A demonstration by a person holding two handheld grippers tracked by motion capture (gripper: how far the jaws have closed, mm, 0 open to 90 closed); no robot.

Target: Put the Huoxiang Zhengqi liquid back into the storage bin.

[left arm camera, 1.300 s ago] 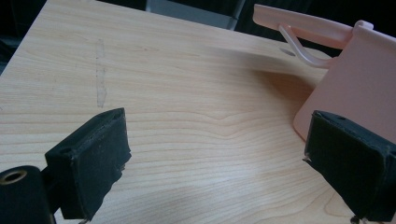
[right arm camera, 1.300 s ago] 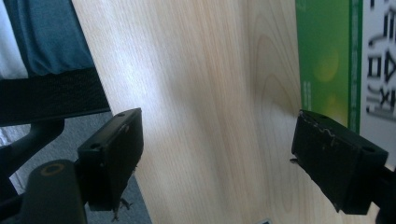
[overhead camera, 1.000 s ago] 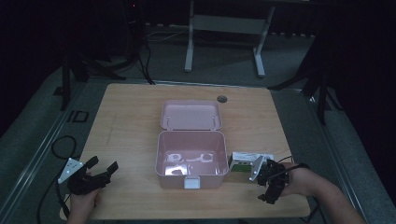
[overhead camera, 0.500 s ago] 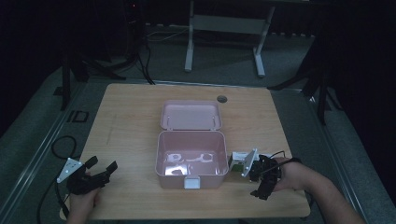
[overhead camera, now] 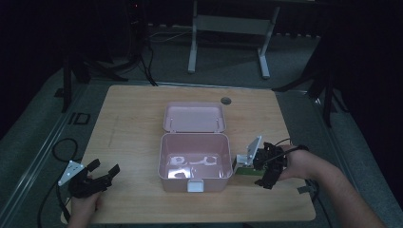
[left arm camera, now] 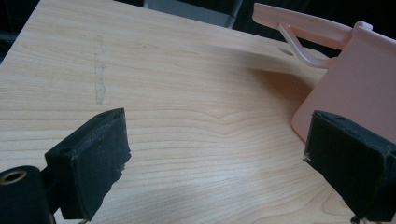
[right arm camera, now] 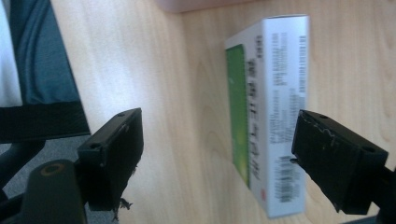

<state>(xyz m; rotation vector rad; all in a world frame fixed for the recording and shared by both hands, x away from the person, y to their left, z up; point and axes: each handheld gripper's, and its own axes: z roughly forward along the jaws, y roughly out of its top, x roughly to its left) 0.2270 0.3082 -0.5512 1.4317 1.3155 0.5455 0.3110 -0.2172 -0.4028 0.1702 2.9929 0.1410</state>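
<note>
A pink lunch box stands open in the middle of the table, its lid laid back. A small white and green carton lies flat just right of it. My right gripper is at the carton, jaws open on either side. In the right gripper view the carton lies between the open jaws of that gripper, close to the right-hand one. My left gripper rests open at the front left, nothing in it. Its own view has the gripper over bare wood, with the pink box at right.
The wooden table has a round cable hole at the back. A black cable loops off the left edge. Pale shapes on the box floor are too dim to make out. Dark floor and a desk frame lie beyond.
My right gripper has moved forward and left, up to the carton beside the pink box, and now straddles it. The left gripper has not moved.
</note>
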